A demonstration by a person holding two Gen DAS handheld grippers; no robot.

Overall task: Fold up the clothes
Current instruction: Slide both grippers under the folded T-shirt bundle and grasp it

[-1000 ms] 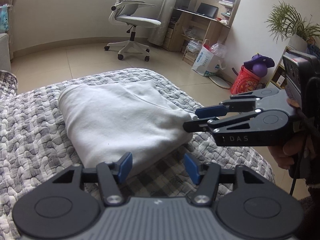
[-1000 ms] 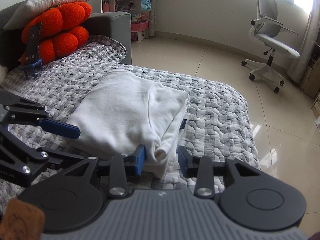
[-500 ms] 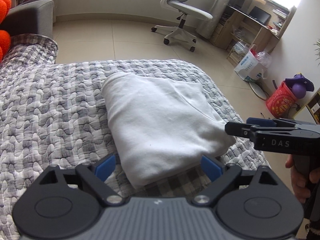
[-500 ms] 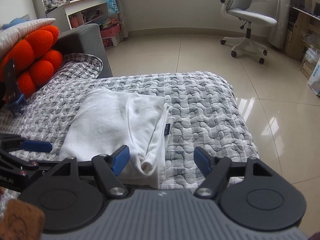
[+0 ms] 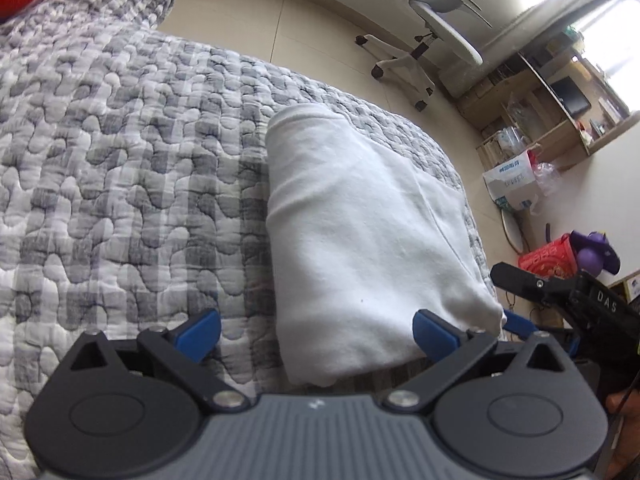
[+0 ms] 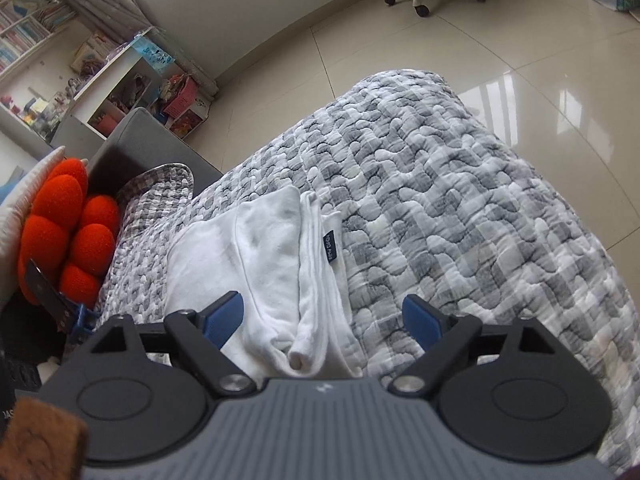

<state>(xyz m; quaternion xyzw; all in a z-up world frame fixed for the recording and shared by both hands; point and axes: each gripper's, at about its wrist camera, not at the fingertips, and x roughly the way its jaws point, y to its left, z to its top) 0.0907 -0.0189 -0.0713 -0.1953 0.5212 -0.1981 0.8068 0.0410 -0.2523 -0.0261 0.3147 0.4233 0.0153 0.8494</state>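
Since 1 s ago I've let go: both my left gripper (image 5: pixel 316 330) & right gripper (image 6: pixel 322 318) now spread wide over the folded white garment (image 5: pixel 360 240). Its near edge is cut off behind my grippers' bodies.

left tongs (image 5: pixel 316 330): black linkage arms, blue pads, silver screws, ribbed grey body
right tongs (image 6: pixel 322 318): same build; white "DAS" lettering on its side
cuff: brown fuzzy fabric (image 6: pixel 38 444)

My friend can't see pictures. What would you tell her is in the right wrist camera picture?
A folded white cotton garment lies on a grey-and-white quilted bedspread, with the right tongs wide open just in front of its near end. An orange bumpy plush cushion sits at the left, and a shiny tiled floor stretches beyond the bed.
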